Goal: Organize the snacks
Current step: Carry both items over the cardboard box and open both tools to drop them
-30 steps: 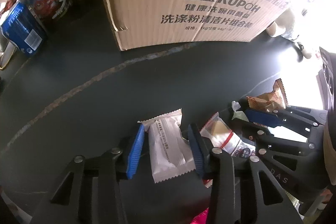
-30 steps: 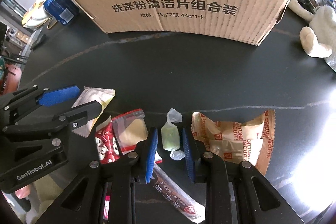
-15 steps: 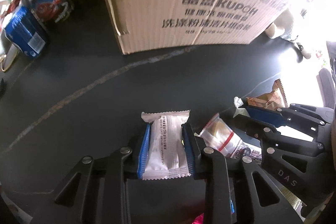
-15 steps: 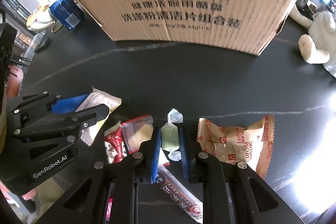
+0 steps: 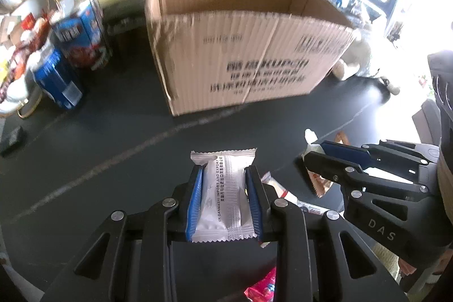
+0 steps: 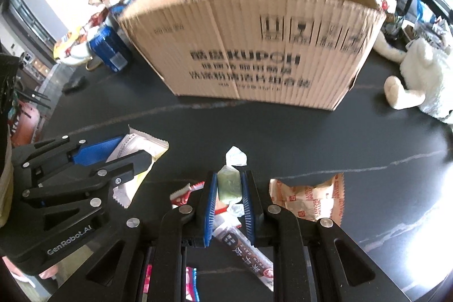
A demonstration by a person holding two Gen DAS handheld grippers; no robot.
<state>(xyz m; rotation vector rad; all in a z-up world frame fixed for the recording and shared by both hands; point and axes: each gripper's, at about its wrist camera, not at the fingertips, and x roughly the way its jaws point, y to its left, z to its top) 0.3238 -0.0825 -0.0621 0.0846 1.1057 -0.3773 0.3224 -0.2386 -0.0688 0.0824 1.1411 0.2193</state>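
A white foil snack packet [image 5: 223, 196] is clamped between the blue pads of the left gripper [image 5: 223, 197] above a dark tabletop [image 5: 99, 137], while a small green wrapped candy [image 6: 228, 186] is pinched between the pads of the right gripper [image 6: 228, 198], its twisted clear ends sticking out above and below. The open cardboard box [image 5: 249, 58] stands beyond both grippers, well apart from them; its floor is hidden behind the near wall, so what lies in it cannot be told, and its printed lettering is smeared by motion blur. Much is cut off or covered: in the right wrist view a long brown snack bar [image 6: 243, 245] is partly hidden under the gripper fingers, a red-and-white packet [image 6: 184, 194] shows only a corner, and pink wrappers [image 6: 192, 285] at the lower edge are seen only in slivers. An orange-printed biscuit pack [image 6: 308, 200] lies on the table just right of the right gripper. A white plush toy [image 6: 419, 78] is cropped by the rim, and the blue cartons [image 5: 56, 75] left of the box (labels unreadable) stand among blurred clutter. Against a second earlier, both grippers have been raised off the table with their snacks: the packet was then lying flat between open left jaws, and the box's open top, then out of frame, has come into view.
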